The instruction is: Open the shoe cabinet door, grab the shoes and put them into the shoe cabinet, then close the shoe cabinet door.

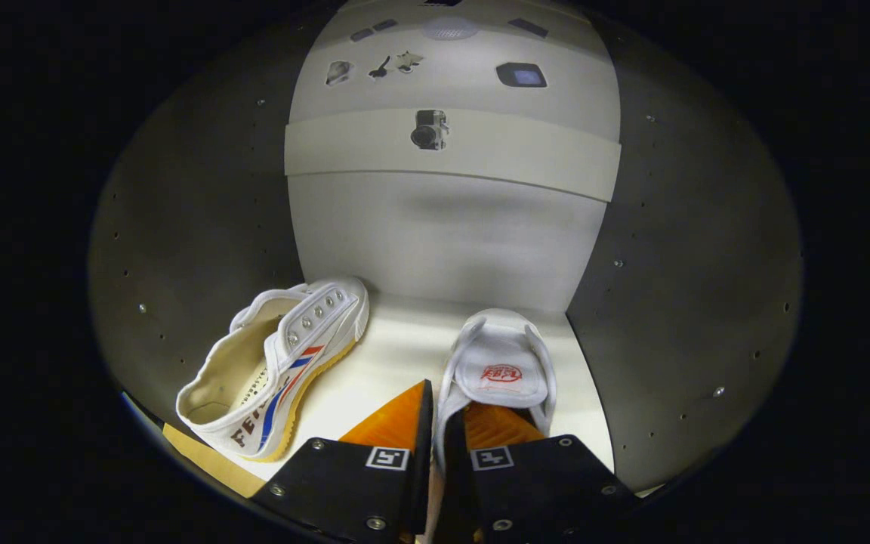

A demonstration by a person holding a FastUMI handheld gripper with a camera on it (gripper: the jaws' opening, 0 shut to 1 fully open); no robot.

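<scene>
Inside the shoe cabinet (201, 227), the dark left wall curves away, dotted with small screw heads. Against the foot of that wall, on the pale cabinet floor (393, 363), lies the left shoe (284, 363): a white canvas sneaker tipped onto its side, its opening facing outward, a row of metal eyelets along its upper edge, red and blue stripes on its flank and a yellowish sole along its lower edge. Its toe reaches toward the back panel (442, 234), which is light grey, with a paler band crossing it higher up. A small camera (430, 129) is mounted on that band, and a few small dark fittings sit above it.

Toward the middle, the claw (446, 423) reaches in from the front. Its two fingers are drawn close together, with the white side wall of the right shoe (499, 363) pinched in the narrow gap between them: one finger outside the shoe, the other inside its opening. This shoe stands upright with its toe pointing at the back panel, and a red mark shows on its white tongue. It rests on the cabinet floor, well apart from the left shoe.

Further right, the dark right wall (692, 287) rises beside the held shoe, also studded with screw heads.
</scene>
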